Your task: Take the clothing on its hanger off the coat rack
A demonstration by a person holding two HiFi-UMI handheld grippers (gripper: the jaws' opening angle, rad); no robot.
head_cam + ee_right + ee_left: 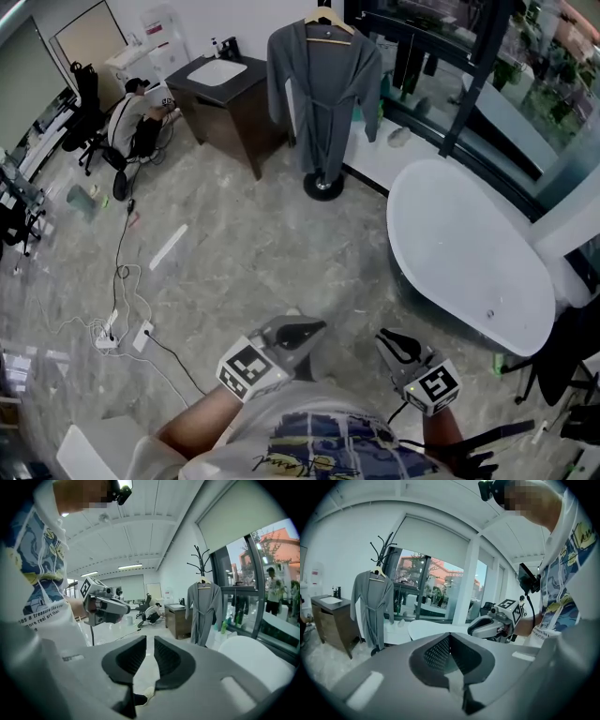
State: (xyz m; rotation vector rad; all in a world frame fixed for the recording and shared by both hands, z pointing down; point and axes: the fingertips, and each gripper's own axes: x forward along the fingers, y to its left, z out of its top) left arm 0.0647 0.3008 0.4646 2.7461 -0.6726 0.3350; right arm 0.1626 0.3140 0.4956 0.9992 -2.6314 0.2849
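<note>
The approach is the step in hand, and I judge the task barely begun. The grey robe [323, 94] hangs on its wooden hanger [328, 23] at the top of the coat rack [380, 550], dead ahead at twelve o'clock across the marble floor [253, 253] and well apart from me. The white bathtub [469, 253] lies at about two o'clock, and the dark vanity counter [225, 98] stands at eleven.

I hold both tools low in front of my body. My left tongs [317, 327] are together, pad against pad, with nothing in them. My right tongs [384, 336] stand a narrow slit apart and are empty too; I see only floor through the gap.

Next I need to walk toward twelve o'clock, keeping left of the tub, and raise both tools to the rack's head. The tongs must spread before they reach the hanger. I would clamp one pair on the hanger's shoulder or neck, then lift until its hook clears the rack's prong. The other pair could steady the robe so it does not slide off. From here I cannot tell which prong carries the hook.
</note>
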